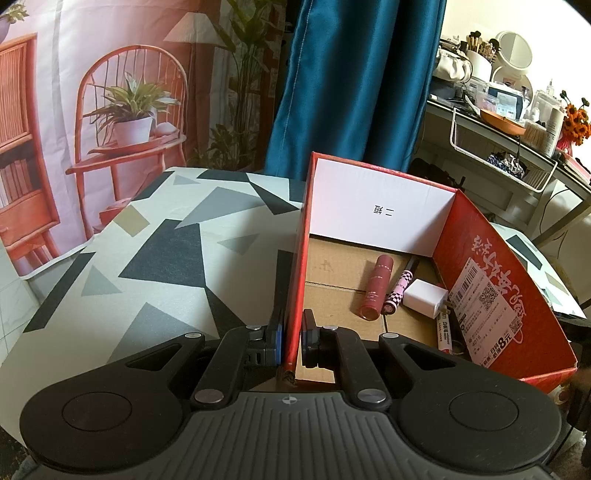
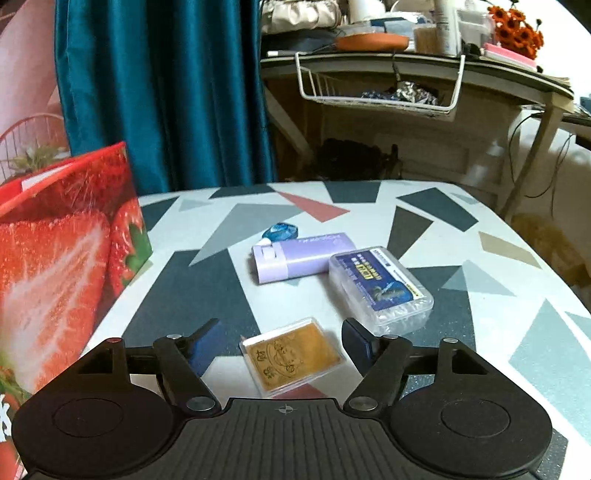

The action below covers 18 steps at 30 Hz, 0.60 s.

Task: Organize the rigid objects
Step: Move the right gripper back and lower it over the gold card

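Our left gripper [image 1: 292,338] pinches the red box [image 1: 480,266] wall; our right gripper [image 2: 280,345], fingers spread, straddles the gold card case [image 2: 293,356] near us. Closing off-centre could skid it away.

From my left wrist camera, the marker [image 1: 443,330] lying in the red box [image 1: 491,280] is partly tucked under the white charger [image 1: 424,297], and its near end disappears behind my gripper's linkage. The box's shipping label [image 1: 487,310] has print too small for me to read. On the right wrist view, the strawberry-printed box [image 2: 62,258] runs off the left edge. The blue object [image 2: 280,232] behind the lilac case [image 2: 299,256] is half covered, so I cannot tell what it is. The shelf clutter [image 2: 388,22] up top is blurred.
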Available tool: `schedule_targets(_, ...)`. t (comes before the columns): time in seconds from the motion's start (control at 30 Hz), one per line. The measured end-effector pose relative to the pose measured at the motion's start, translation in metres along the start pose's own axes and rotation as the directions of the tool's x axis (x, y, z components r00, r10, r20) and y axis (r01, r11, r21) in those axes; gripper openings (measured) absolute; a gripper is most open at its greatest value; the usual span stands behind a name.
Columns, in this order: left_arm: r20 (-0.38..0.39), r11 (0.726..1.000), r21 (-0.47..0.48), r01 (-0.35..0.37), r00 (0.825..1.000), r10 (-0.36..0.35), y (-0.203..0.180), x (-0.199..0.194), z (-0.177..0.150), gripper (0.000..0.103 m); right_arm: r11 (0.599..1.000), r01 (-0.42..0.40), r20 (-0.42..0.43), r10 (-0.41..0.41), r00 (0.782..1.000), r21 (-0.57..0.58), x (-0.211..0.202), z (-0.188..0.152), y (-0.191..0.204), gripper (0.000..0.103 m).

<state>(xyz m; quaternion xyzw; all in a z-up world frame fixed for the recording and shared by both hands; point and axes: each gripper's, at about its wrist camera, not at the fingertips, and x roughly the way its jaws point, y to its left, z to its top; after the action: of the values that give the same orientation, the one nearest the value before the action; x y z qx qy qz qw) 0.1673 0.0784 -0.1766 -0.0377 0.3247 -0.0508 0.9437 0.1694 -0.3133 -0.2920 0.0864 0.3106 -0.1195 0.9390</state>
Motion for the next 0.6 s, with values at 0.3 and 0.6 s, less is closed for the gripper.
schedule_targets(0.3,-0.003,1.000,0.001,0.003,1.000,-0.003,0.000,0.001,0.001,0.010,0.998,0.016,-0.071,-0.020,0.997,-0.059,0.010,-0.002,0.000,0.068)
schedule_targets(0.6,-0.001,1.000,-0.006,0.001,1.000,-0.001,0.001,0.002,0.000,0.010,0.991,-0.046,-0.060,0.039,0.997,-0.128,0.006,-0.007,0.011,0.058)
